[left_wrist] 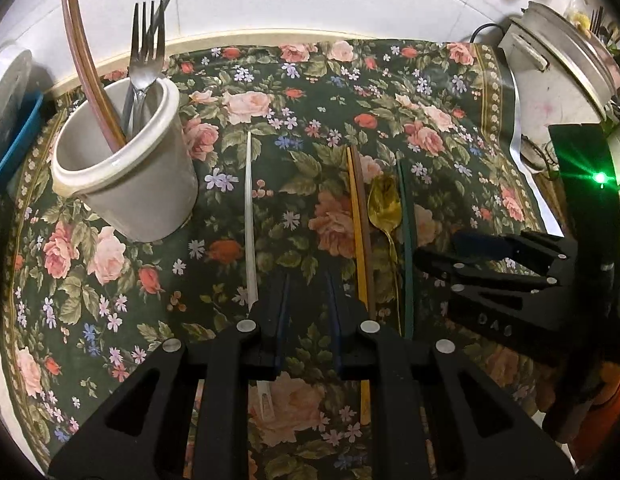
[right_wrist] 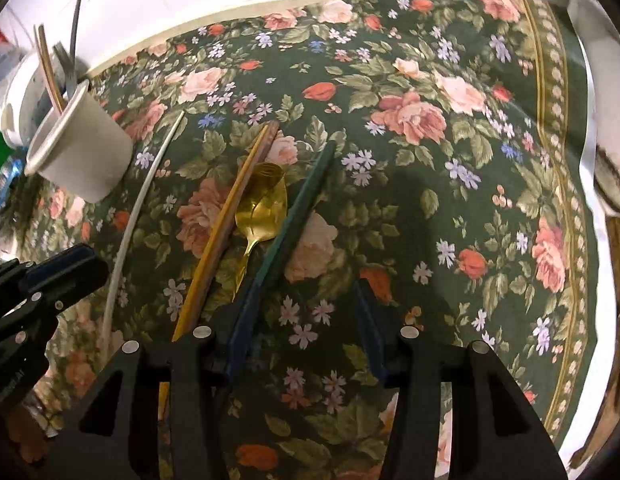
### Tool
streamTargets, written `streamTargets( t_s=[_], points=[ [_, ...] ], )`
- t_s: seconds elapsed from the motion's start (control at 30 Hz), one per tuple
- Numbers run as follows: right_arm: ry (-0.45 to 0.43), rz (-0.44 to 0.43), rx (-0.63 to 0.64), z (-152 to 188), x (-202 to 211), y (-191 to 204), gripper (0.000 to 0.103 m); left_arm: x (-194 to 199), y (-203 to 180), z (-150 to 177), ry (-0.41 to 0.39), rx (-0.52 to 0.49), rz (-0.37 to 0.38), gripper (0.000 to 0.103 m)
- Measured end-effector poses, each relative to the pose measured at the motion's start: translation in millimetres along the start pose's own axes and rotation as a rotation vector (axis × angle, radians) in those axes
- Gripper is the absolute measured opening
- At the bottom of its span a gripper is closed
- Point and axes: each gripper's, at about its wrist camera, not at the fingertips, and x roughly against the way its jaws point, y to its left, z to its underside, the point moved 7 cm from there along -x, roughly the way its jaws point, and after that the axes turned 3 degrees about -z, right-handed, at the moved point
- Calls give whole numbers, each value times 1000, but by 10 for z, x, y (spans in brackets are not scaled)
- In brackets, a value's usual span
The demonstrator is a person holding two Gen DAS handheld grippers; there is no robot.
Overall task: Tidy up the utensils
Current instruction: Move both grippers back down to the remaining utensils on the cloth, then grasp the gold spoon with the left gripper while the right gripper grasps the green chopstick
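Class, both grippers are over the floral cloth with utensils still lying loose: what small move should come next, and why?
Probably lower the open right gripper leftward onto the dark green chopsticks. They lie flat beside the gold spoon, just past its left finger, nothing is held, and the white ceramic utensil holder already has forks.

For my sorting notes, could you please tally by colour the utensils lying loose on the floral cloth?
White chopstick: 1
Yellow and brown chopsticks: 2
Gold spoon: 1
Green chopstick: 1
Total: 5
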Motion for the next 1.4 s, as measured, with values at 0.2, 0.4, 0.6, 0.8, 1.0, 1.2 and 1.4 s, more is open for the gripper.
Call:
streamTargets(
  t_s=[0.2,0.4,0.6,0.8,1.0,1.2,1.4],
  points=[
    [-36,75,40,38,-14,32,45,-9,-3,-22,-6,-3,-3,16],
    [-46,101,13,20,-24,50,48,7,18,-29,-10,-8,-14,16],
    [-46,122,27,16,-36,57,47,14,63,-12,-6,-14,-19,16],
    [-18,100,-37,29,49,-147,17,29,85,15,-8,-26,-19,16],
    [16,59,-106,44,110,-361,4,15,115,24,-2,-29,-9,16],
    [30,-23,-104,-59,107,-186,19,-15,144,13,7,-20,7,16],
    [27,71,-22,-108,-39,-9,40,-53,153,-6,15,-30,12,16]
  ],
)
